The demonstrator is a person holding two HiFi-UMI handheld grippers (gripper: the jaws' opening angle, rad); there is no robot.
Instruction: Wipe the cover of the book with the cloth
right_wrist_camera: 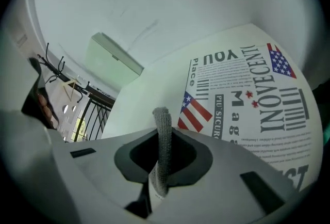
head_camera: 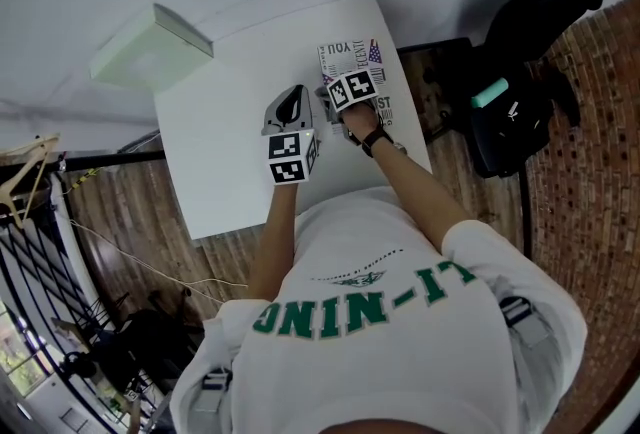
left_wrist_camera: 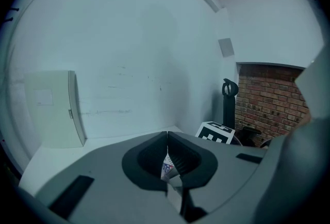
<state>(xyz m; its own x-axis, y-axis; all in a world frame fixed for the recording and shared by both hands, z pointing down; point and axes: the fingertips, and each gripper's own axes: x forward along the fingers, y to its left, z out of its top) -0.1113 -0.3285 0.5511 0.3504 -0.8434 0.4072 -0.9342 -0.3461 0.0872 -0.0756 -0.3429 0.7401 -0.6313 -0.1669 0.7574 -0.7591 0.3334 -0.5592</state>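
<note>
Currently one book (right_wrist_camera: 247,89), printed cover up, lies on the far right part of the one white table (head_camera: 220,142). One grey cloth (right_wrist_camera: 163,120) stands pinched in your right gripper (right_wrist_camera: 163,135) above the cover's flag corner, and your left gripper (left_wrist_camera: 167,140) is clenched on what looks like the book's edge. Hold that left pinch firm as an anchor, lay the cloth flat on the cover, and draw it away from the anchored edge in even, overlapping strokes. Also listed: two grippers and one pale green box (head_camera: 150,47) by the table's far left corner.

home-like room; brick wall (left_wrist_camera: 268,99), white table (head_camera: 225,162), clothes hanger (head_camera: 24,174)
</note>
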